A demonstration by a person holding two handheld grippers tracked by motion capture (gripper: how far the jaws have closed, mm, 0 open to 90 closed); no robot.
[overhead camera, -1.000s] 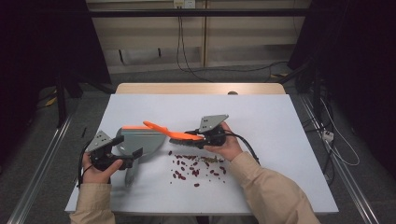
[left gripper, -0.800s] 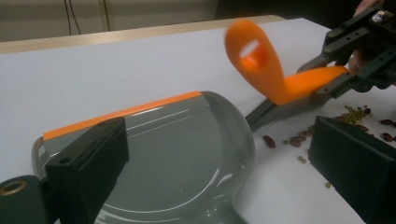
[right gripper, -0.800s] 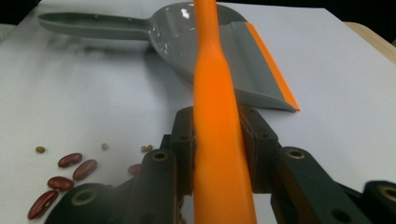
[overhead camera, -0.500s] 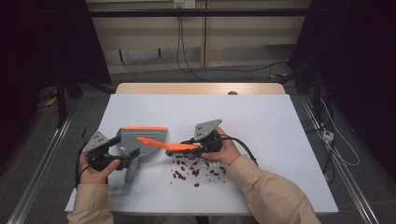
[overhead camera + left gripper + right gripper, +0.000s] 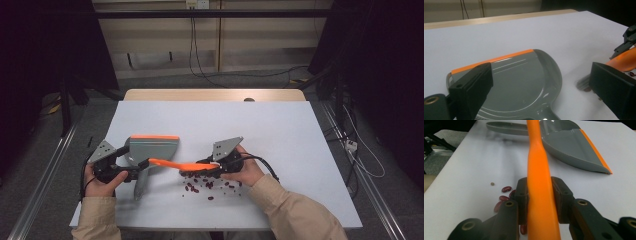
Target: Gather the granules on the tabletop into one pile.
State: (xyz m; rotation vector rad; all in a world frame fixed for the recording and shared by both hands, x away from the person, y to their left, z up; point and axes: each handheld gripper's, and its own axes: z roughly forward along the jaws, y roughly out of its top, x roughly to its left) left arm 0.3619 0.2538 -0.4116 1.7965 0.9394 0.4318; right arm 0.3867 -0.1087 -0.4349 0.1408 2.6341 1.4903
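right tool (image 5: 541, 195): clamped on orange brush handle (image 5: 539, 182) | left tool (image 5: 131, 172): apparently closed on grey dustpan (image 5: 150, 150) handle | red beans (image 5: 207, 184): scattered on white table (image 5: 280, 130) beneath brush

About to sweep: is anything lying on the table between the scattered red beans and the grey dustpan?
Nothing visible blocks the way. Bare white table lies between the small dark red beans and the grey plastic dustpan with an orange lip; the orange brush handle crosses above it.
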